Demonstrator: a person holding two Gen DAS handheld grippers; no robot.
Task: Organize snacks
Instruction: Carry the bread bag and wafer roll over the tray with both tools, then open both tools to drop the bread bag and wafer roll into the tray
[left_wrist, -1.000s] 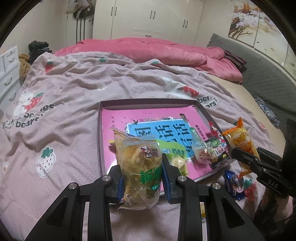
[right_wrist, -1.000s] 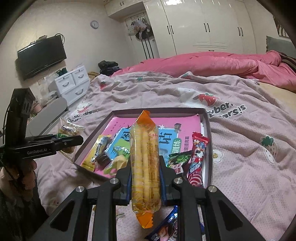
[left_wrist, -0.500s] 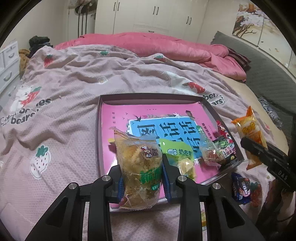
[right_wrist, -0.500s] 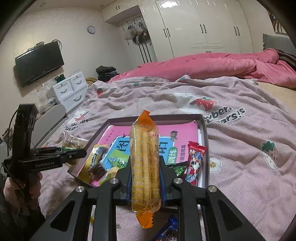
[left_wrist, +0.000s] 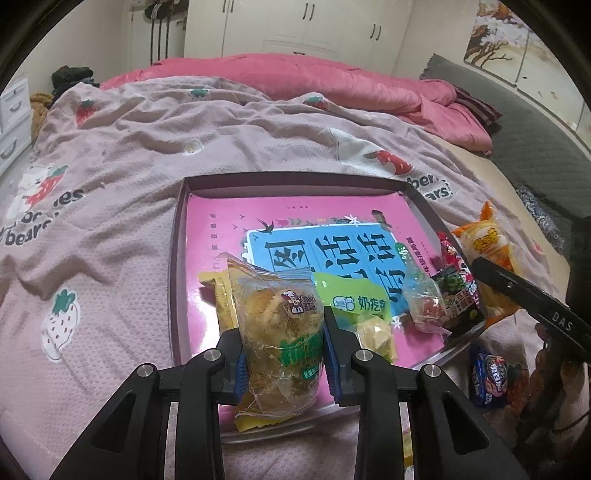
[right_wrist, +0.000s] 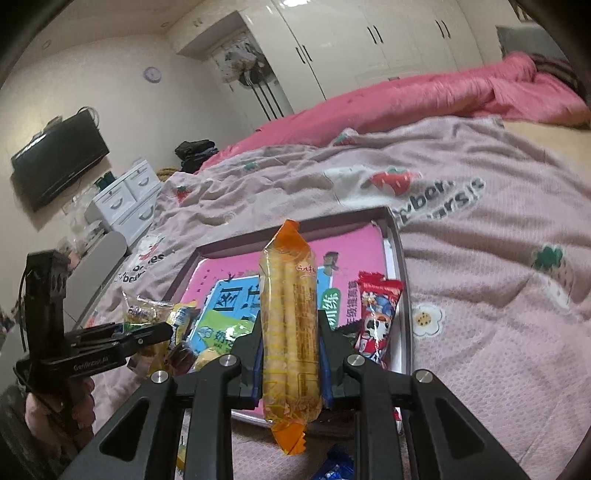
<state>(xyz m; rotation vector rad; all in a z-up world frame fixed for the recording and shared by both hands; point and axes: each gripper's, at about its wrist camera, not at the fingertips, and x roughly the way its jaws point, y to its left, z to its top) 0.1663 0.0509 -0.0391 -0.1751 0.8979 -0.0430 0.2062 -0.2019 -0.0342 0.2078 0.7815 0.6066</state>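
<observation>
Two black two-finger grippers hang over the near edge of a shallow purple-rimmed tray (left_wrist: 177, 258) lying on a pale pink strawberry-print bedspread (left_wrist: 110, 177). Both tilt downward toward the tray.

Left gripper (left_wrist: 284, 350): its blue-padded jaws are clenched on a clear crinkly packet of golden-brown cake with a green label (left_wrist: 277, 325), held upright above the tray's near rim. In the right wrist view this gripper (right_wrist: 162, 330) reaches in level from the left, with a hand (right_wrist: 74, 402) wrapped round its handle below.

Right gripper (right_wrist: 290, 350): jaws squeezed tight on a long orange-ended packet of yellow wafer rolls (right_wrist: 290, 317), standing upright over the tray's near right part. From the left wrist view it enters at the right edge, with the same packet (left_wrist: 487, 251) sticking up just outside the tray's right rim.

Inside the tray, on a pink-and-blue printed board (left_wrist: 295, 229), lie a lime-green pouch (left_wrist: 351, 299), a small clear bag with a red sweet (left_wrist: 424, 306) and a red cartoon-print packet (right_wrist: 376, 314). A dark blue wrapper (left_wrist: 487, 373) lies on the bedspread just outside the tray's near right corner.
</observation>
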